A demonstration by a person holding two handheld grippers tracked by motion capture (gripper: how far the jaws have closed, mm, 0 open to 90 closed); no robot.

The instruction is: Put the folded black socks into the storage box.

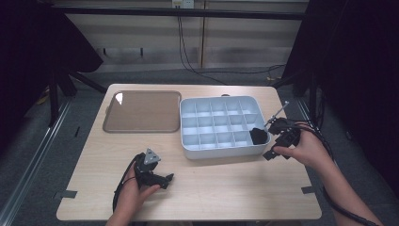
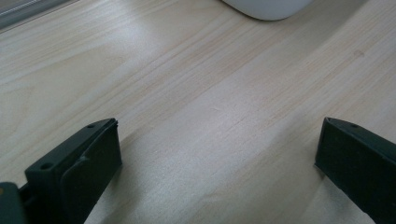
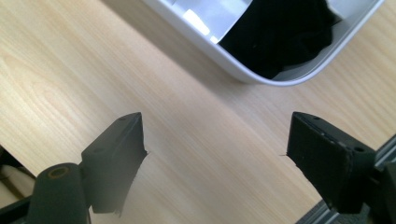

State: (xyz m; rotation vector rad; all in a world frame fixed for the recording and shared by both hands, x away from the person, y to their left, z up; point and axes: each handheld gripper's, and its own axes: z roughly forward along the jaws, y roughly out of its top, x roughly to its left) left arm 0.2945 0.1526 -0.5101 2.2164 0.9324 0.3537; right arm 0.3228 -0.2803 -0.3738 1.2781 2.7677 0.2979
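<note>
Black cloth [image 1: 258, 135]: a dark, crumpled piece lying in the front right corner compartment of the divided tray; in the right gripper view [image 3: 280, 32] it sits against the rounded corner wall
Divided tray [image 1: 221, 151]: a pale grey-white box split into a grid of small compartments, standing on the right half of the table; every other compartment looks bare
Flat tray [image 1: 109, 115]: a brown, shallow tray just left of the divided tray, apart from it, with nothing on it
Right gripper [image 1: 272, 139]: held in the person's right hand just outside the divided tray's front right corner, near the cloth; its jaws stand wide apart over bare wood [image 3: 215, 154], grasping nothing
Left gripper [image 1: 164, 179]: held low over the table's front left, well apart from the cloth; jaws spread wide, released [image 2: 217, 163]
Table [image 1: 235, 188]: light wood grain
Writing: no label or brand can be read
</note>
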